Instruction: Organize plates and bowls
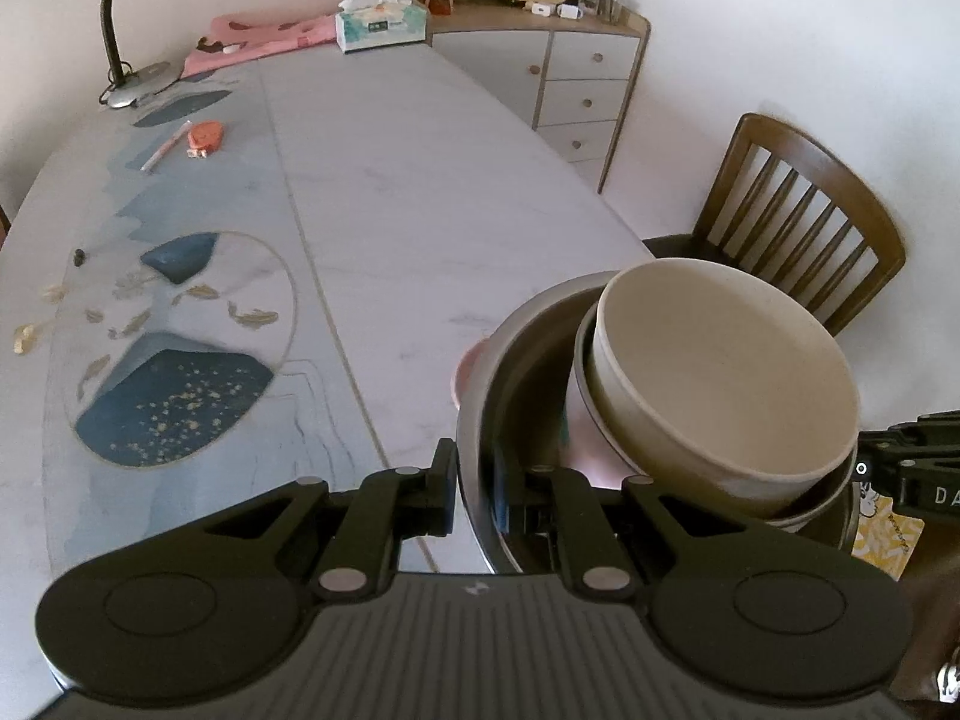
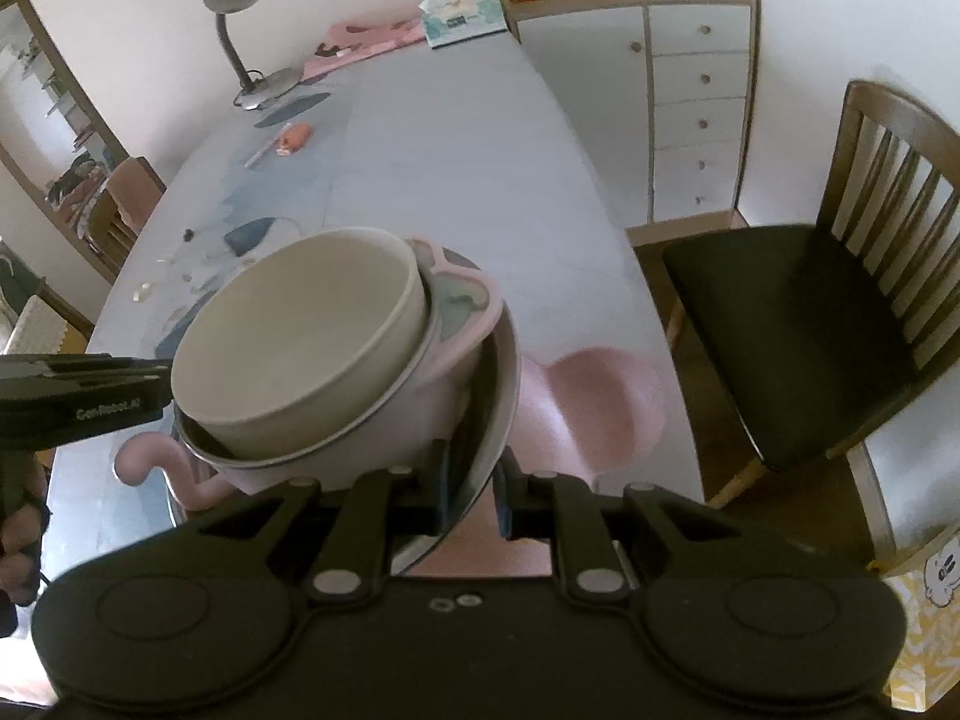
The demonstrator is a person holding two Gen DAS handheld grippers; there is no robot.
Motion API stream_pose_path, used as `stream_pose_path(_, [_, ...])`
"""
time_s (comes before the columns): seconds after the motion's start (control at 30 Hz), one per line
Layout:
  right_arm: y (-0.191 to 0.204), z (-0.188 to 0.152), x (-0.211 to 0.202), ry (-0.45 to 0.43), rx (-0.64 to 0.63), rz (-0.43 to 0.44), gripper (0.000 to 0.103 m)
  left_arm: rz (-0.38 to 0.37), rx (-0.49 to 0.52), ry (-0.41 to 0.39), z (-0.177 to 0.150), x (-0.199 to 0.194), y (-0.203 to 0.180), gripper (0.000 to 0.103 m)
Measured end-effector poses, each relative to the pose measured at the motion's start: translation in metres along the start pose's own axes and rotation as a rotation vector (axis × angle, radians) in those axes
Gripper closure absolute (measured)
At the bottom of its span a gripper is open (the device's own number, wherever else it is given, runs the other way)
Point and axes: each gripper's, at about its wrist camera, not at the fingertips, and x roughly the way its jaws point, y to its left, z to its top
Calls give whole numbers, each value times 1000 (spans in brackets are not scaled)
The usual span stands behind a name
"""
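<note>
A steel dish [image 1: 528, 348] carries a pink bowl [image 1: 579, 441] with a beige bowl [image 1: 720, 372] nested in it, tilted. My left gripper [image 1: 474, 492] is shut on the dish's near rim, one finger outside and one inside. The right gripper [image 1: 912, 468] shows at the right edge. In the right wrist view my right gripper [image 2: 474, 492] is shut on the opposite rim of the steel dish [image 2: 507, 372]. The beige bowl [image 2: 300, 348] sits in the pink bowl [image 2: 420, 414], which has a curled tail handle [image 2: 156, 468]. The left gripper [image 2: 162, 387] reaches in from the left.
A blurred pink plate [image 2: 594, 402] lies below the dish over the marble table [image 1: 390, 210]. A lamp [image 1: 129, 30], tissue box [image 1: 381, 24] and orange item [image 1: 207, 137] stand at the far end. A cabinet [image 2: 696, 108] and wooden chair [image 2: 798, 330] are on the right.
</note>
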Motion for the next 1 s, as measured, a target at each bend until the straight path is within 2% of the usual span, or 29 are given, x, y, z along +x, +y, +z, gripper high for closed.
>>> stream_pose_path(0.4, [-20,-11,23,39,-42,24,87,49,-2,27,-19,23,-14,92])
stream_pose_path(0.73, [-21,-14,33,39,-110,11,87,72,-2,23,-25,29,-18,92])
stream_pose_path(1.0, [-22,-14,39,65,-94,-15,86,90,16,16,-25,29,-25,91])
